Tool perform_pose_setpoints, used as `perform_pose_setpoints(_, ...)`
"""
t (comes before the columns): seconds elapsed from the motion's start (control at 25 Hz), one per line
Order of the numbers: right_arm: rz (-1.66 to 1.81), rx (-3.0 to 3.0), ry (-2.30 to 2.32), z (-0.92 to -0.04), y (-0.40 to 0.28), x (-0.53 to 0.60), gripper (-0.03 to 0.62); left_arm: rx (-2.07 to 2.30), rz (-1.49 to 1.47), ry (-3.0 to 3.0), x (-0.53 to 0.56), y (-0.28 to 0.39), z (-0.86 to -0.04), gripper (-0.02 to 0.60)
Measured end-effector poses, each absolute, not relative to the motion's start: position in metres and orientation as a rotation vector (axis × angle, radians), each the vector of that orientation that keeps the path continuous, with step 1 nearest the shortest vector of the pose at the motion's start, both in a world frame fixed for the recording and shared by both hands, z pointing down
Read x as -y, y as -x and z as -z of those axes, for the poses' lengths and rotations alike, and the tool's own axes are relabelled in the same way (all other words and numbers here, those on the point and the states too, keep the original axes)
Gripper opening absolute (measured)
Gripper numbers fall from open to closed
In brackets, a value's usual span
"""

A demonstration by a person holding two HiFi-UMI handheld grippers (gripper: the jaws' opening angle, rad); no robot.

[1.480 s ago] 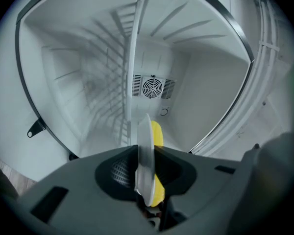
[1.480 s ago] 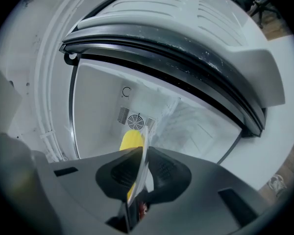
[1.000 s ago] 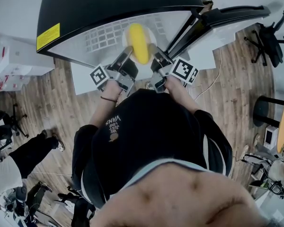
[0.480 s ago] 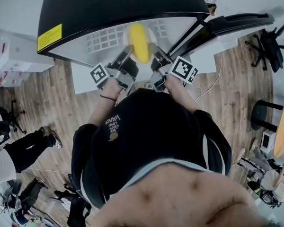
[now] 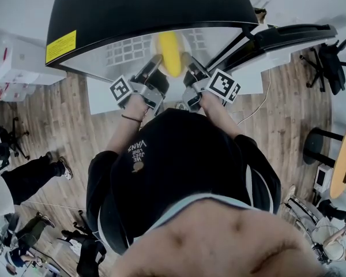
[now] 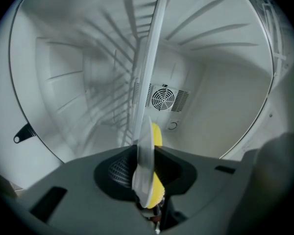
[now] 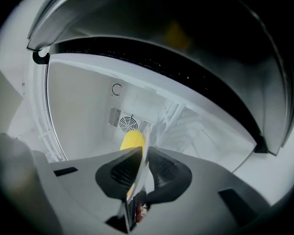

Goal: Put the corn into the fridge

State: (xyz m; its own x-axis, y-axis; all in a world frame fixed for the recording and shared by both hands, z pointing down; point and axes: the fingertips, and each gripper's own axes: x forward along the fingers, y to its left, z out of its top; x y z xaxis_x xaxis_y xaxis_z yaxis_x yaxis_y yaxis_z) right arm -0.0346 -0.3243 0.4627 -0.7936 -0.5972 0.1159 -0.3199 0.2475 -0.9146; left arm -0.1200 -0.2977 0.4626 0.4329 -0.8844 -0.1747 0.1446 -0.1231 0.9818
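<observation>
A yellow corn cob lies on a white plate just inside the open fridge. My left gripper is shut on the plate's left rim. My right gripper is shut on its right rim. In the left gripper view the plate stands edge-on between the pads of that gripper, with the corn beside it. The right gripper view shows the plate edge pinched by that gripper, and the corn beyond it.
The fridge interior is white, with a round fan vent on the back wall and wire shelf rails at one side. Its door hangs open to the right. Chairs and people stand on the wooden floor.
Both grippers, the plate and the corn keep their places. Only the people at the lower left of the room have shifted.
</observation>
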Motion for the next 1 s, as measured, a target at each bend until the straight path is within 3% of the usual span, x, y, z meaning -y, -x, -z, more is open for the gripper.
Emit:
perform_pose_setpoints(0.32, 1.54, -2.268, 0.788, -0.458, 0.037, 0.333, 0.045, 0.712, 1.046, -1.385, 0.303, 0.118, -0.463, 0.077)
perform_pose_setpoints(1.0, 1.309, -2.427, 0.777, -0.436, 0.034, 0.315, 0.189, 0.734, 1.114, -1.281, 0.304, 0.124, -0.465, 0.078)
